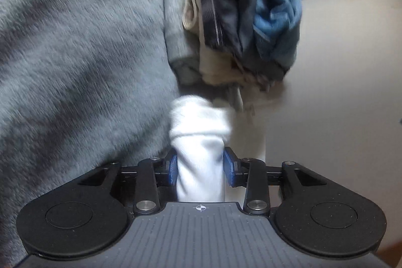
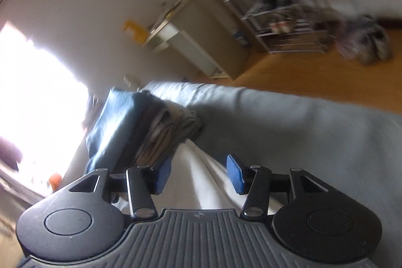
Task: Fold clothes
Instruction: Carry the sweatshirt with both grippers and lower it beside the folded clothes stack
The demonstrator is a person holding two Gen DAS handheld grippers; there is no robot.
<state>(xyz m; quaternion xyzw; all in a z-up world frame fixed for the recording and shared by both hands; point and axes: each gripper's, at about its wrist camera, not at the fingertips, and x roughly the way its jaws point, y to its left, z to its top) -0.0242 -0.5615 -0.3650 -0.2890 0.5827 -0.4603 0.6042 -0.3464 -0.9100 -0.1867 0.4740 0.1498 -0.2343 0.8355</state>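
Holding a bunched white cloth (image 1: 201, 142) between my left gripper's (image 1: 201, 165) narrow-set blue pads (image 1: 173, 167), I can see the pads touch it on both sides, though how firmly they press I cannot tell. My landmark is the stack (image 1: 241, 16) of folded clothes, blue and grey and beige layers: the white cloth lies just on the near side of it, and the big grey fleece blanket (image 1: 75, 42) spreads away on the stack's left in this view. In the right wrist view my right gripper (image 2: 199, 175) stands wide, pads apart, with a ridge of the same pale cloth running up between them toward the foot of the stack (image 2: 130, 127); neither pad seems to press it, so I take that hand as holding nothing. The picture there is blurred, so fine detail is lost. Judging by how it crumples and droops, the cloth is light, soft and limp, with no stiffness to keep a crease by itself; it will sag wherever it is unsupported and may slip from a shallow pinch. I would take it at an edge or corner with each hand, well apart, and deep in the pads, so it hangs flat before folding.
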